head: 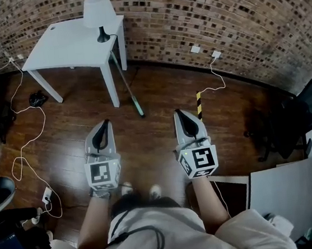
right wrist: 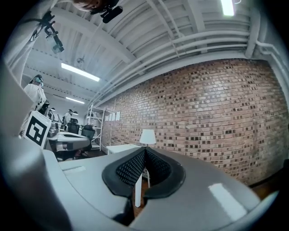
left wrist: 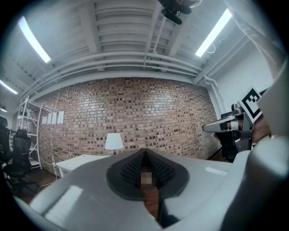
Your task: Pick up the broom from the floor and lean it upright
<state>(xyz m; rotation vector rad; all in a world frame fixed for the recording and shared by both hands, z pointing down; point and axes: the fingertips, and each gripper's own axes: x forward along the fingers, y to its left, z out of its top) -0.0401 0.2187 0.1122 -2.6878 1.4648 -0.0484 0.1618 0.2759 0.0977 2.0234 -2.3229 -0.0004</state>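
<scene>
The left gripper (head: 107, 124) and right gripper (head: 180, 114) are both closed and empty, held level side by side, well short of the white table (head: 72, 41). The broom (head: 132, 94), a thin pale handle with a green head on the floor, leans against the table's near leg.

We log the broom (head: 127, 84): thin pale shaft, green lower end on the wood floor (head: 153, 101). It stands tilted, its upper end against the white worktop's (head: 67, 44) front edge.
</scene>
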